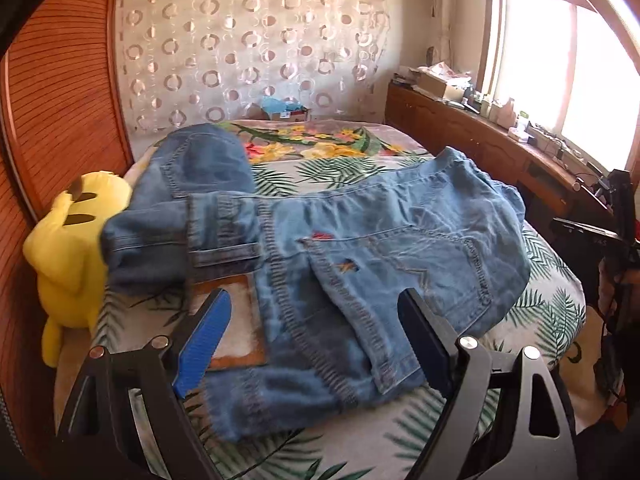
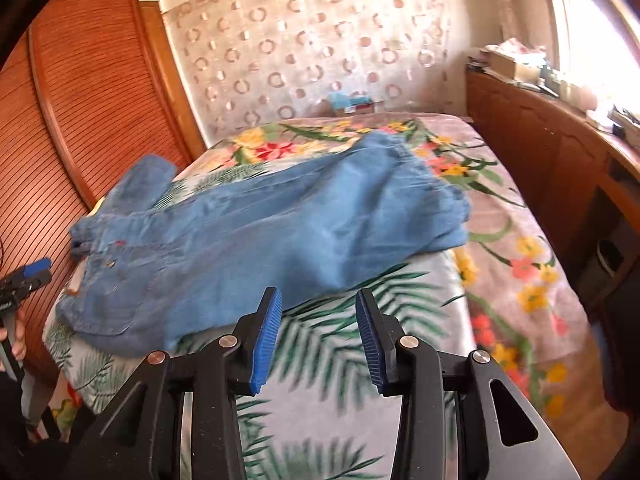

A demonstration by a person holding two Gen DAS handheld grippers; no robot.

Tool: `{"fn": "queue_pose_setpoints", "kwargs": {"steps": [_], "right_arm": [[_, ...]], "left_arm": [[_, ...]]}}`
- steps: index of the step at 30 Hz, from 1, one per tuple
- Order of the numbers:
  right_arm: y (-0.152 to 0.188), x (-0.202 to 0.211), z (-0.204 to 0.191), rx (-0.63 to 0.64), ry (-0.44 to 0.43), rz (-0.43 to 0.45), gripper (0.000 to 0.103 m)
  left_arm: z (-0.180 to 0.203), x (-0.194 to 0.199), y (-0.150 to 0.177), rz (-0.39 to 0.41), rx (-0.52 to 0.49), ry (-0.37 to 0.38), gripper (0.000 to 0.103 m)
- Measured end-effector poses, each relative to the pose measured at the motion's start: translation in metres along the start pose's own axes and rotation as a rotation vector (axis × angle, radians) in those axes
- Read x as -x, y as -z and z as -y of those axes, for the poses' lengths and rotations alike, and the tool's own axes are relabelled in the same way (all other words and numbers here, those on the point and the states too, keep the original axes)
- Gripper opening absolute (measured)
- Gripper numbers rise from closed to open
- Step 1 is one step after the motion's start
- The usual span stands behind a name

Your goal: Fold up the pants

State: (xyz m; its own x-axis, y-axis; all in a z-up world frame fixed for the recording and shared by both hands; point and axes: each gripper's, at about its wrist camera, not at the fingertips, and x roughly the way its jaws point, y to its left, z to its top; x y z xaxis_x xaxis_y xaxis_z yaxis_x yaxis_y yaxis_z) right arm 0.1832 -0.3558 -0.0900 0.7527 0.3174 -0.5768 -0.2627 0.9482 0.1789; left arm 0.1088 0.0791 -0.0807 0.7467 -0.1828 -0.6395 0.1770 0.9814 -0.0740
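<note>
Blue denim pants lie spread across the bed, back pocket and leather waist patch up, one leg folded over at the far left. My left gripper is open, its blue pads just above the waistband end, holding nothing. In the right wrist view the pants stretch from near left to far right. My right gripper is open and empty above the bedspread, just short of the pants' near edge. The left gripper shows at the far left edge of that view.
A yellow plush toy lies at the bed's left side beside the wooden wardrobe. A long wooden cabinet with clutter runs under the window on the right. A box sits at the bed's far end.
</note>
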Motion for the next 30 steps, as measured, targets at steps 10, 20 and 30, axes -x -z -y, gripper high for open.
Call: {"fn": "queue_pose_setpoints", "kwargs": {"steps": [10,20,30], "right_arm": [[-0.028,-0.028,0.045,-0.062,0.093,-0.011,0.04],[-0.058,-0.082,0.057,-0.127,0.137,-0.074,0.04],[-0.073,-0.099,0.064,-0.209,0.138,-0.139,0.04]], "left_arm": [[0.036,-0.038,-0.009,-0.037,-0.049,0.066,0.086],[0.068,-0.049,-0.029,-0.032,-0.106,0.11,0.086],[0.077,-0.049,-0.031,-0.032,-0.125,0.119,0.086]]}}
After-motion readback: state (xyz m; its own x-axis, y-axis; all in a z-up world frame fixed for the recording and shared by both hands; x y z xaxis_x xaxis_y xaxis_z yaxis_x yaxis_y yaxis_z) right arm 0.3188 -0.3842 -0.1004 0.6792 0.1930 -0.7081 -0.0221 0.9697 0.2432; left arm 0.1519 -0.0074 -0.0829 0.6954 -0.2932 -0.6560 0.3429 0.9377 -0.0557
